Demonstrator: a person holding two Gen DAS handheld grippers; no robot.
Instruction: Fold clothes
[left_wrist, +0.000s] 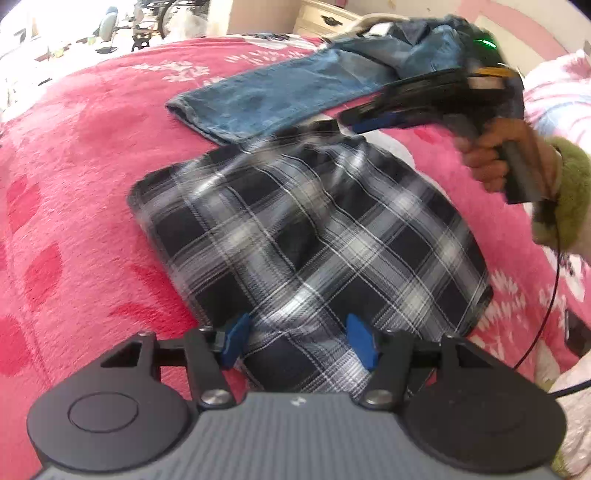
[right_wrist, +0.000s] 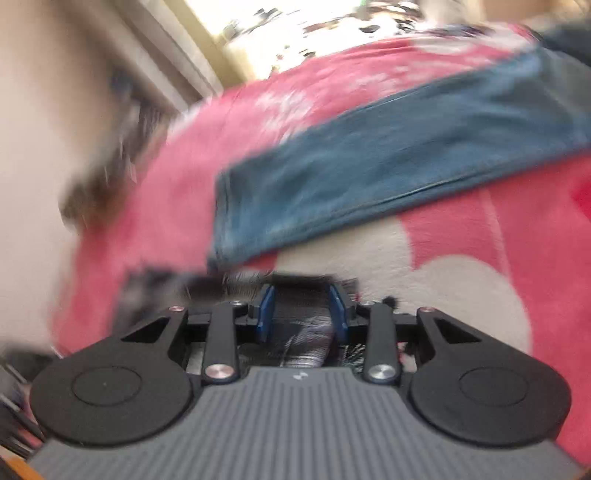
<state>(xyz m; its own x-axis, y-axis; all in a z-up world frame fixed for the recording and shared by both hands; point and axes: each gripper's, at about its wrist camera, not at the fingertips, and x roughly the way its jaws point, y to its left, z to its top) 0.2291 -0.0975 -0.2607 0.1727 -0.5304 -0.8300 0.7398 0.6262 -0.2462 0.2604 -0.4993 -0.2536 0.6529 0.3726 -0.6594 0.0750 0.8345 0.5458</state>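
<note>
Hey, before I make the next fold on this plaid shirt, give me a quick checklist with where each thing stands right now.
1. Left claw open over the near edge of the plaid shirt: ok, fingers spread with cloth between them.
2. Right claw holding shirt cloth: cannot tell, the right view is blurred.
3. Shirt lying flat on the pink blanket: ok, though its far edge is blurred.
4. Jeans clear of the shirt: not ok, the leg end touches or overlaps the shirt's far edge.
5. Right claw steady: not ok, it shows motion blur.
</note>
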